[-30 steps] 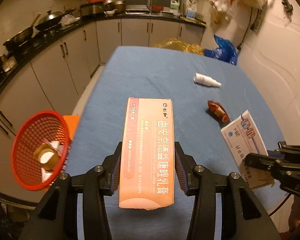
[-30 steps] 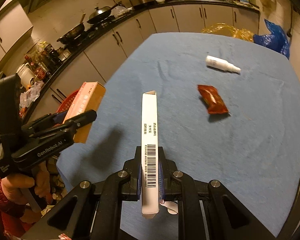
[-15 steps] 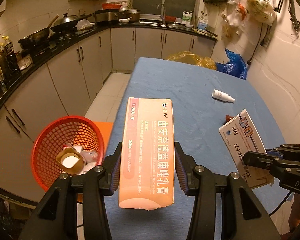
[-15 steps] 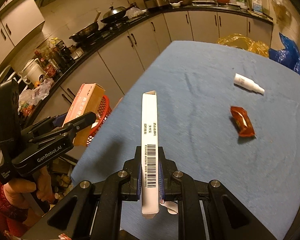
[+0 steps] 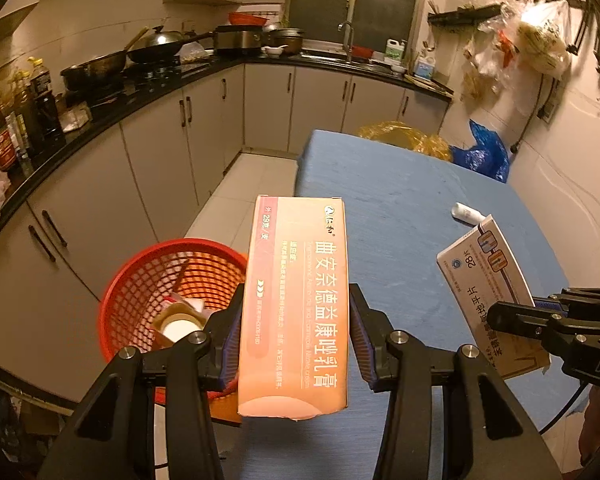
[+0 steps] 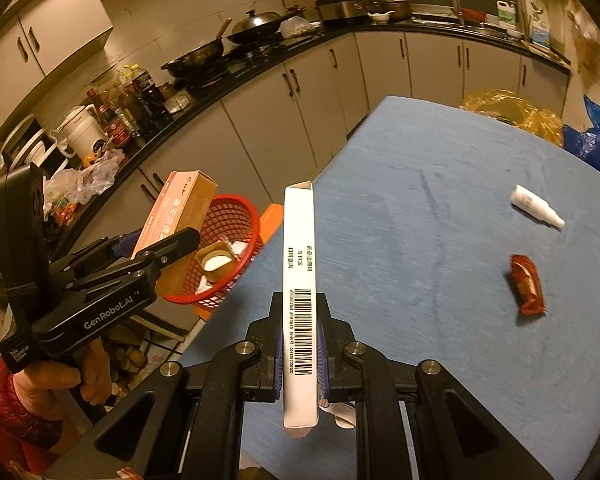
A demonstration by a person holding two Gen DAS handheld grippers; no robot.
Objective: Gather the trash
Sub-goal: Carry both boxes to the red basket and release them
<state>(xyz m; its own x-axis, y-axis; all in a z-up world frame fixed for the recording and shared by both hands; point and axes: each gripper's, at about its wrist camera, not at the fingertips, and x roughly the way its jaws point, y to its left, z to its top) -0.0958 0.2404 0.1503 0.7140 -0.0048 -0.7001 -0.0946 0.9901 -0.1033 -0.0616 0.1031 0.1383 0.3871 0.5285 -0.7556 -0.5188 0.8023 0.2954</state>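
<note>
My left gripper (image 5: 296,320) is shut on a long orange medicine box (image 5: 296,300), held above the table's left edge beside the red basket (image 5: 140,280). My right gripper (image 6: 299,340) is shut on a thin white box (image 6: 299,280) held edge-up, with a barcode on it. In the left wrist view that white box (image 5: 486,276) and the right gripper (image 5: 512,314) show at the right. The right wrist view has the left gripper (image 6: 168,242) with the orange box (image 6: 176,216) over the basket (image 6: 236,216). A white bottle (image 6: 534,210) and a red wrapper (image 6: 526,284) lie on the blue table (image 6: 420,220).
The basket holds a tape roll (image 5: 178,322) and scraps. It stands on an orange stool (image 6: 270,218) by the table's left side. Cabinets and a black counter with pans (image 5: 156,46) run behind. Yellow bag (image 5: 404,138) and blue bag (image 5: 484,154) sit past the table's far end.
Both grippers have shifted left towards the table's edge with their boxes still held. The basket now shows closer to the middle, right beside the orange box.
</note>
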